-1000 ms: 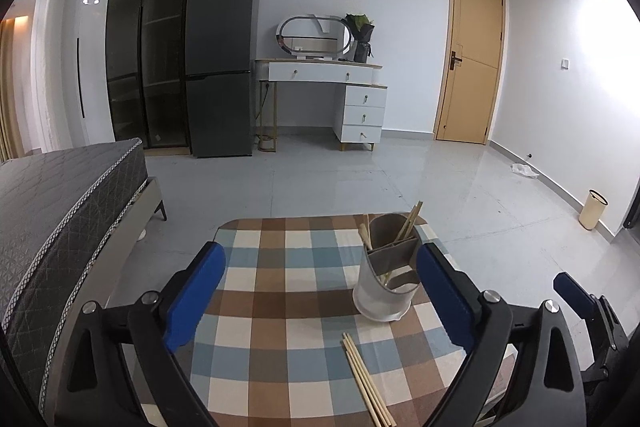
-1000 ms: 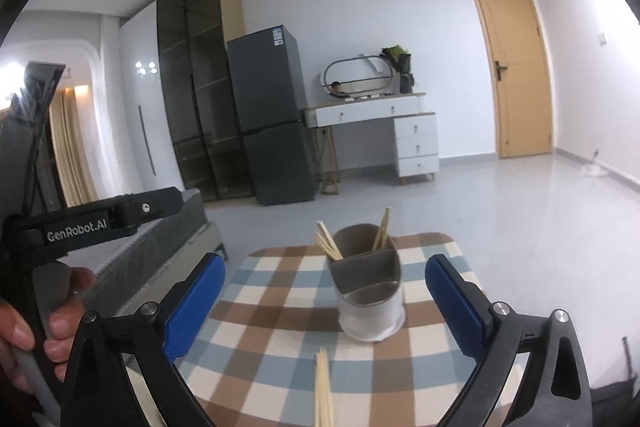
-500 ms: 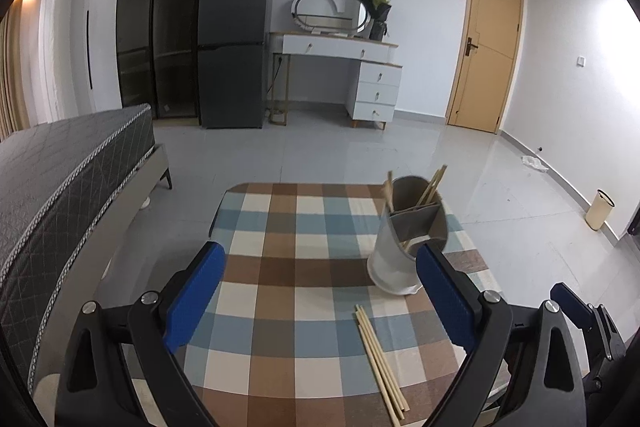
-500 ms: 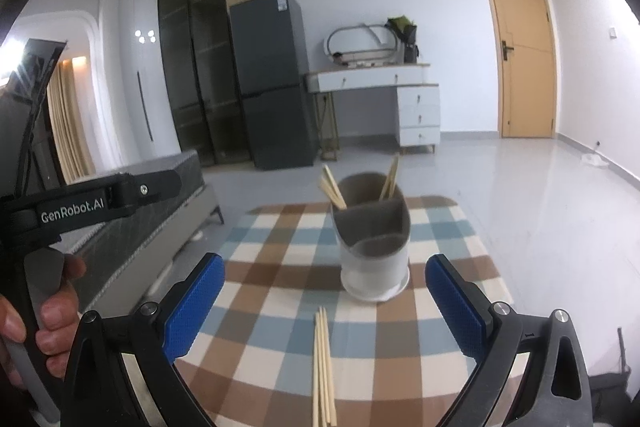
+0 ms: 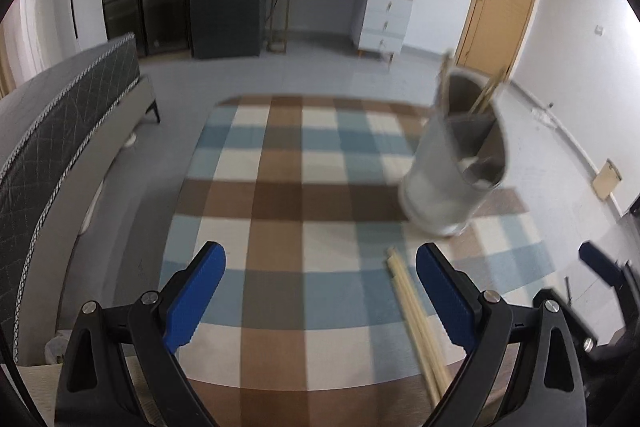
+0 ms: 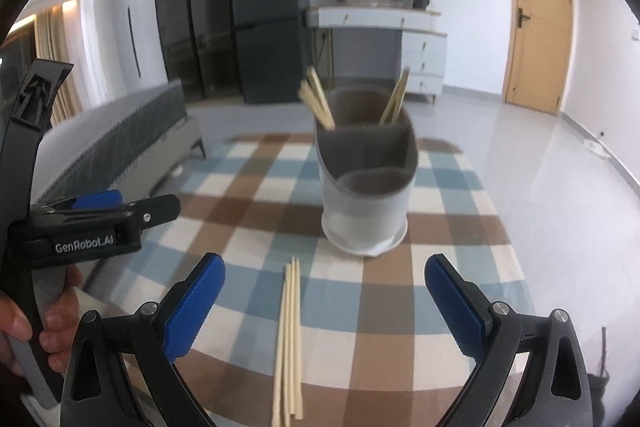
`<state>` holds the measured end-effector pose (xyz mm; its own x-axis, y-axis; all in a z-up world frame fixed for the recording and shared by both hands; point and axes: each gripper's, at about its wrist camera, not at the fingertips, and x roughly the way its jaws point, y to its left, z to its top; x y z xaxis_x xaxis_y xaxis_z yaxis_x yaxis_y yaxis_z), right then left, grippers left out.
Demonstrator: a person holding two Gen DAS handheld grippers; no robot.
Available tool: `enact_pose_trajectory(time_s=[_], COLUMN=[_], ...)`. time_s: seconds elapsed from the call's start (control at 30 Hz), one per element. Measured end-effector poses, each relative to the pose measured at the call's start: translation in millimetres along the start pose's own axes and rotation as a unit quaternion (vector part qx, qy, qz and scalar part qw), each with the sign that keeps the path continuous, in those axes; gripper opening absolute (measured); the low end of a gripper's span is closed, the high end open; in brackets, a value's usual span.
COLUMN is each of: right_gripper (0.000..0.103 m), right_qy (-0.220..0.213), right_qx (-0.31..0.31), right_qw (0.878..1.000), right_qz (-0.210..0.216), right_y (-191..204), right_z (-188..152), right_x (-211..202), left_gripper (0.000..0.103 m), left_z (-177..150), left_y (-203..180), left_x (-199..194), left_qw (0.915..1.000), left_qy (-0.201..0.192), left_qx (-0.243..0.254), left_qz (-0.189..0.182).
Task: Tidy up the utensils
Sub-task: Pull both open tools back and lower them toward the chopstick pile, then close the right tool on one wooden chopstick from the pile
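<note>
Wooden chopsticks (image 6: 289,339) lie flat, tips toward the holder (image 6: 366,187); both grippers' jaws spread, empty

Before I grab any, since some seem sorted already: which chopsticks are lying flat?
The loose bundle on the checked cloth, in front of the holder. The others stand upright in its rear compartment.

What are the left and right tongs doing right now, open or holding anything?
Left tongs: open, holding nothing, above the checked tablecloth.
Right tongs: open, holding nothing, with the loose chopsticks lying between the fingers.
</note>
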<state>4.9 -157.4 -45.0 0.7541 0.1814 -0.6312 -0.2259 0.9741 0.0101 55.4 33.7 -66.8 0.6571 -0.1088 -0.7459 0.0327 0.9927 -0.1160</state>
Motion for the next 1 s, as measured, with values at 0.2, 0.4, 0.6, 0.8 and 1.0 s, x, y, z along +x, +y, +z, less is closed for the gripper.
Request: enact_pose_trajectory(time_s=[0.2, 0.4, 0.6, 0.8, 1.0], right_gripper=[0.096, 0.083, 0.068, 0.063, 0.052], right_qy=[0.075, 0.134, 0.172, 0.182, 0.189], right_qx=[-0.022, -0.058, -0.071, -0.085, -0.106], right_qw=[0.997, 0.989, 0.982, 0.979, 0.976], right_qz=[0.009, 0.021, 0.031, 0.024, 0.011], right_y=[-0.4, 8.0, 6.6, 9.8, 12.8], right_z=[-1.0, -6.7, -21.4, -25.0, -26.6], right_x=[59.4, 115.9, 142.9, 148.7, 146.9], left_gripper=[0.093, 0.093, 0.093, 0.093, 0.093], left_z=[2.8, 0.0, -5.4, -6.7, -6.4], left_y=[13.2, 23.8, 36.4, 39.2, 40.2], left_x=[29.5, 51.9, 67.1, 70.8, 72.8], left_qw=[0.9985, 0.995, 0.9912, 0.9887, 0.988], left_qy=[0.043, 0.074, 0.099, 0.112, 0.117], left_qx=[-0.029, -0.057, -0.073, -0.084, -0.084], left_qz=[0.018, 0.037, 0.05, 0.052, 0.057])
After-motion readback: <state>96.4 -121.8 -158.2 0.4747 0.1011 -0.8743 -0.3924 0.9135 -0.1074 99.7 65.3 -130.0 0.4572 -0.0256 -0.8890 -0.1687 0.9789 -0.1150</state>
